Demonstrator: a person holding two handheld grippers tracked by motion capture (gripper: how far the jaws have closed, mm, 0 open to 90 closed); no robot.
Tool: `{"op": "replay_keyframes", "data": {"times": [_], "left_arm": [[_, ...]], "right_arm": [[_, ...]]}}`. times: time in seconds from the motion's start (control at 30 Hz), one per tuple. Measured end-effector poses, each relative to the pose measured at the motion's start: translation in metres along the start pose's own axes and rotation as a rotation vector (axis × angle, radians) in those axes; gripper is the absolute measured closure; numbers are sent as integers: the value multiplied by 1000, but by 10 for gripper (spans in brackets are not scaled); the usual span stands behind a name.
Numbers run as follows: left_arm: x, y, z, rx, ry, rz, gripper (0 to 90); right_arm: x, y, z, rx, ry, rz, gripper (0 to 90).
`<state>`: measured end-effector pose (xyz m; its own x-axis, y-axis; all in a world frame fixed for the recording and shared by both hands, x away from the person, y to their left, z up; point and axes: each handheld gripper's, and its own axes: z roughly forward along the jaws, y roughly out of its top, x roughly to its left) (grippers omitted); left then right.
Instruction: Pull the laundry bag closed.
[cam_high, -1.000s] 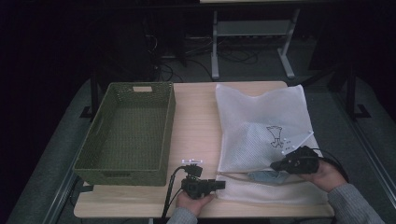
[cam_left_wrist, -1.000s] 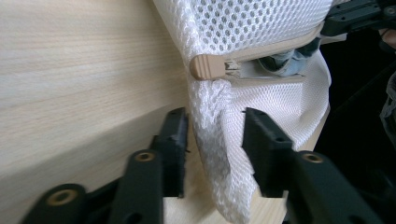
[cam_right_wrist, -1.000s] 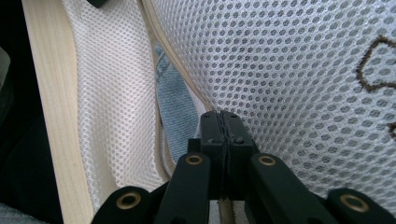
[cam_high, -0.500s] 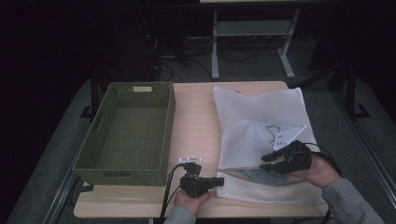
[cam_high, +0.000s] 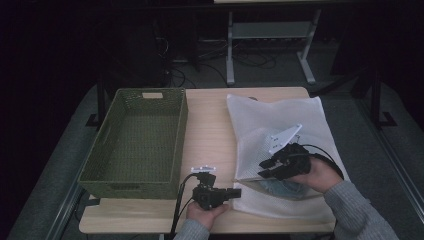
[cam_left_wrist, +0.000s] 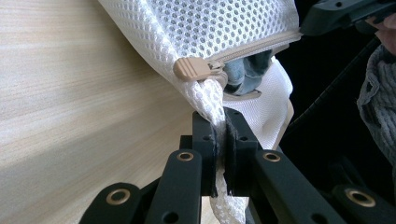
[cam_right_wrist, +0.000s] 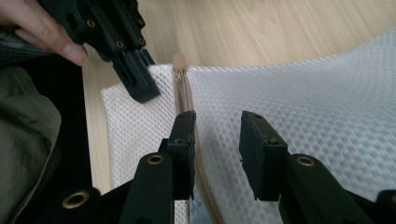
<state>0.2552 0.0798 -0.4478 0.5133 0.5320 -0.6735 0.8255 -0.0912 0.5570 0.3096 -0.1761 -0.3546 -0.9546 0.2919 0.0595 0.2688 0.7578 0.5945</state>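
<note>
- Dim room, pale wooden table (cam_high: 210, 120).
- White mesh laundry bag (cam_high: 280, 125) flat at right, its near corner pinched in pressed-together left gripper (cam_left_wrist: 220, 140) beside tan zipper pull (cam_left_wrist: 191, 69).
- Right gripper (cam_right_wrist: 215, 140) lifted off since a second ago, jaws spread, empty above zipper; opening likely next.
- Blue-grey cloth (cam_left_wrist: 243, 72) inside bag; green basket (cam_high: 135, 145) left of left gripper, empty.

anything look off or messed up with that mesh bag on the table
Nothing damaged. The white mesh laundry bag hangs slightly over the table's near edge, its zipper partly open with blue-grey fabric showing inside. The left gripper pinches the bag's corner below the tan zipper pull.
</note>
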Motion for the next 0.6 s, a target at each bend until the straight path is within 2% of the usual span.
{"op": "replay_keyframes", "data": {"times": [0.23,0.6], "left_arm": [[-5,3,2,4,0,26,846],[-10,5,5,11,5,42,846]], "right_arm": [[-1,18,16,26,32,-5,647],[-2,37,43,82,99,-2,630]]}}
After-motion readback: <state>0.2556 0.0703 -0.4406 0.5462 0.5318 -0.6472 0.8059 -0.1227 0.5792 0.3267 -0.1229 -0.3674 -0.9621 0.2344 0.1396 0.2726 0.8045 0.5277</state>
